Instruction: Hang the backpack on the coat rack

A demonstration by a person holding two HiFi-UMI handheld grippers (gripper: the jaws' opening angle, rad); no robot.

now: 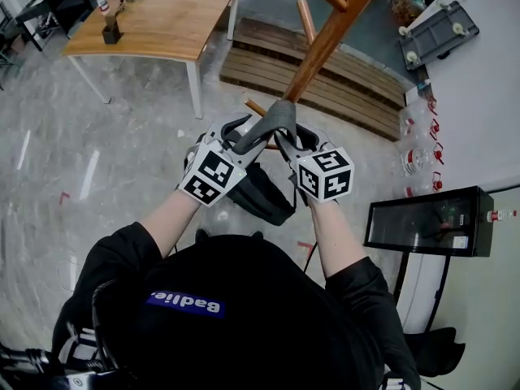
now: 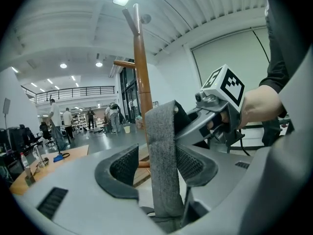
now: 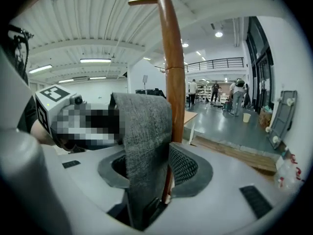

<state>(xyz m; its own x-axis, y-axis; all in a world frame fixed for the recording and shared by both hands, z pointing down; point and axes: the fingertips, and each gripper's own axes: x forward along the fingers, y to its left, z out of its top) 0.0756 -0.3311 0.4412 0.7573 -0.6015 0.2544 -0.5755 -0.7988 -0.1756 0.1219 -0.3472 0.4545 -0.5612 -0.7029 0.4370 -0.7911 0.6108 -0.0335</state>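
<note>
The wooden coat rack pole (image 1: 325, 43) slants up to the top right, with pegs (image 1: 307, 19) sticking out. A grey backpack strap (image 1: 272, 124) peaks like a tent against the pole beside a low peg (image 1: 256, 108). The black backpack (image 1: 260, 193) hangs below it. My left gripper (image 1: 240, 132) and right gripper (image 1: 292, 136) flank the strap. In the left gripper view the strap (image 2: 161, 151) runs between the jaws of the left gripper (image 2: 155, 165), lying against the right pad with a gap on the left. In the right gripper view the strap (image 3: 144, 146) covers the left pad of the right gripper (image 3: 151, 168), and the pole (image 3: 173, 82) shows through the gap.
A wooden table (image 1: 162, 23) stands at the far left and a slatted wooden platform (image 1: 341, 80) lies behind the rack. A black cabinet (image 1: 431, 222) and a grey dolly (image 1: 435, 31) are at the right. Several people (image 2: 66, 119) stand far off in the hall.
</note>
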